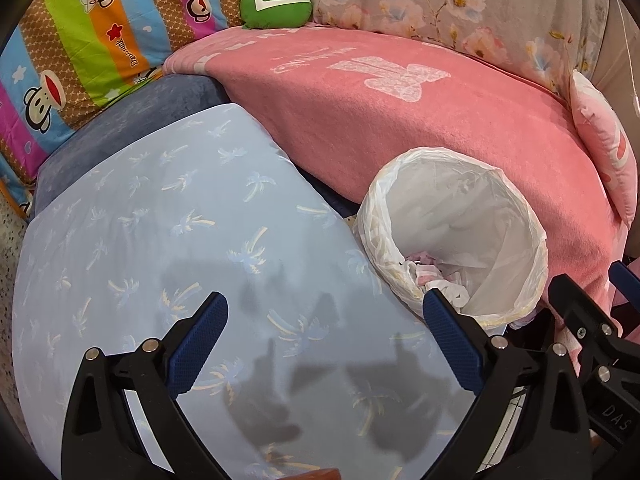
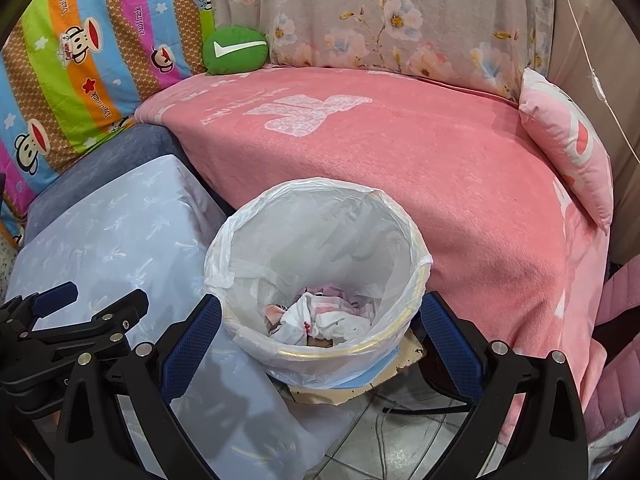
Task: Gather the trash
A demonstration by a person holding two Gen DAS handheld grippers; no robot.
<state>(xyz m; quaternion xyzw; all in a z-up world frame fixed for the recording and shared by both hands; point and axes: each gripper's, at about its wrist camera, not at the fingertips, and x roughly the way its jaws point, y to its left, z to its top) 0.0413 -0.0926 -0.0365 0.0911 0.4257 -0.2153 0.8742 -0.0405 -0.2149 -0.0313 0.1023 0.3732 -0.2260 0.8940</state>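
A small bin with a white plastic liner [image 2: 320,236] stands on the floor between the sofa and a light-blue cushion. Crumpled white and pink tissue trash [image 2: 316,318] lies at its bottom. My right gripper [image 2: 320,302] hovers above the bin's near rim, jaws wide open, nothing held between the blue pads. My left gripper [image 1: 325,300] is open and empty over the light-blue palm-print cushion [image 1: 180,220], left of the bin [image 1: 460,208]. The trash [image 1: 428,276] shows inside the bin there too. Each gripper appears in the other's view: the right gripper [image 1: 590,278] and the left gripper [image 2: 102,296].
A pink blanket [image 2: 400,160] covers the sofa seat behind the bin, with a floral back cushion [image 2: 380,12], a green round plush [image 2: 234,50] and a pink pillow [image 2: 568,148]. Striped monkey-print fabric [image 2: 80,60] hangs at left. Tiled floor with a dark cable [image 2: 420,410] lies below the bin.
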